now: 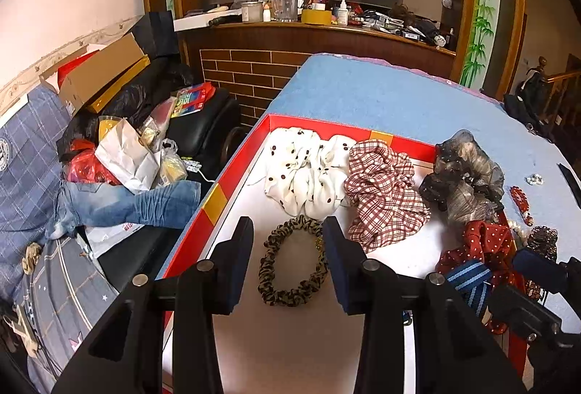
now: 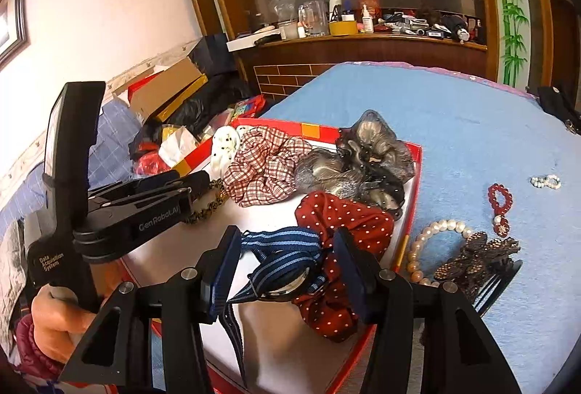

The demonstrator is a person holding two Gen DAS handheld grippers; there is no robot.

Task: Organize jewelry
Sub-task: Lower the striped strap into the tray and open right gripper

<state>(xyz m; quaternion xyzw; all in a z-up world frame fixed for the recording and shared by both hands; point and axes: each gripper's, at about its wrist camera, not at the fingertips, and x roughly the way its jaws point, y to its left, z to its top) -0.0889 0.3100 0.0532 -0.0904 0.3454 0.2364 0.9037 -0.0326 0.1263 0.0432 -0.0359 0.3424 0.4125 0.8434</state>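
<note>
L gripper (image 1: 287, 238) over the red tray (image 1: 232, 172), white floor; jaws apart, leopard scrunchie (image 1: 290, 263) lying flat on tray floor between the pads, pads not pressing it, so released. R gripper (image 2: 287, 248) clamped on a watch w/ blue striped strap (image 2: 279, 248); round face seen edge-on low between the jaws, strap ends trail toward the near tray edge. Watch sits over the red polka-dot scrunchie (image 2: 345, 216), which lies at the tray's right side, partly over the rim. Rest of tray, back row L to R: white black-dot scrunchie (image 1: 305, 165), red/white plaid scrunchie (image 1: 381, 187), grey sheer scrunchie (image 1: 464, 176) draped on the right rim. Outside tray on blue cloth (image 1: 381, 96), right of it: pearl bracelet (image 2: 428, 238) just beside the rim, dark rhinestone flower clip (image 2: 475, 256) touching the pearls, red bead bracelet (image 2: 500, 199) beyond, small white bead piece (image 2: 544, 181) further right, apart. Person's hand (image 2: 58, 317) on the L gripper's handle in R wrist view, red sleeve at the wrist. Bkgd: wood counter (image 1: 326, 31) w/ bottles, glass mug, clutter; pile of bags, boxes, jeans left of the table.
</note>
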